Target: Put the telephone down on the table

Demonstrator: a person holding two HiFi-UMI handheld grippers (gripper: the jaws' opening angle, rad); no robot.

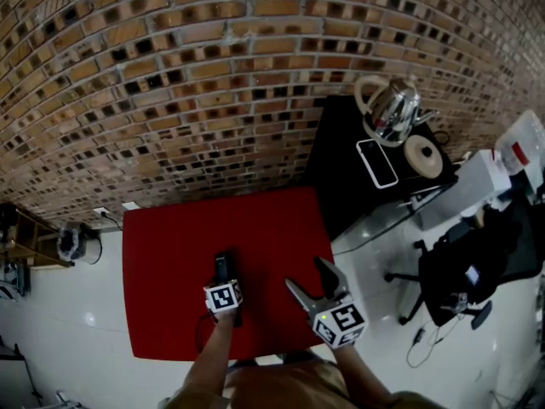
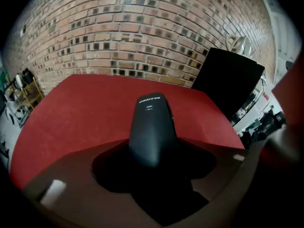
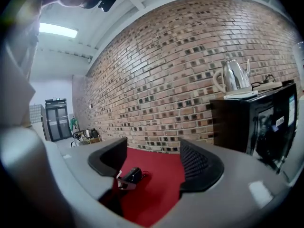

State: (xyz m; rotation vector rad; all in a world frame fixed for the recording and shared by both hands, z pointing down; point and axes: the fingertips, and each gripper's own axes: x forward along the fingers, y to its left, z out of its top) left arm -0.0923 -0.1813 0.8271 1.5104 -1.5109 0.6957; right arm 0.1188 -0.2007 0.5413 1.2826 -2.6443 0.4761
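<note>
My left gripper [image 1: 224,286] is shut on a black telephone handset [image 1: 221,267] over the near middle of the red table [image 1: 170,254]. In the left gripper view the handset [image 2: 152,127] sticks out forward from between the dark jaws [image 2: 152,167], tilted down toward the red tabletop [image 2: 80,108]. Whether it touches the surface I cannot tell. My right gripper [image 1: 306,274] hovers to its right, open and empty. Through the right gripper's [image 3: 154,161] spread jaws, the handset [image 3: 131,175] shows low over the red top.
A brick wall [image 1: 213,75] runs behind the table. To the right stands a black cabinet [image 1: 349,169] carrying a metal kettle [image 1: 393,111], a flat white-rimmed device [image 1: 376,162] and a round disc [image 1: 423,156]. A black office chair [image 1: 460,267] is at the far right.
</note>
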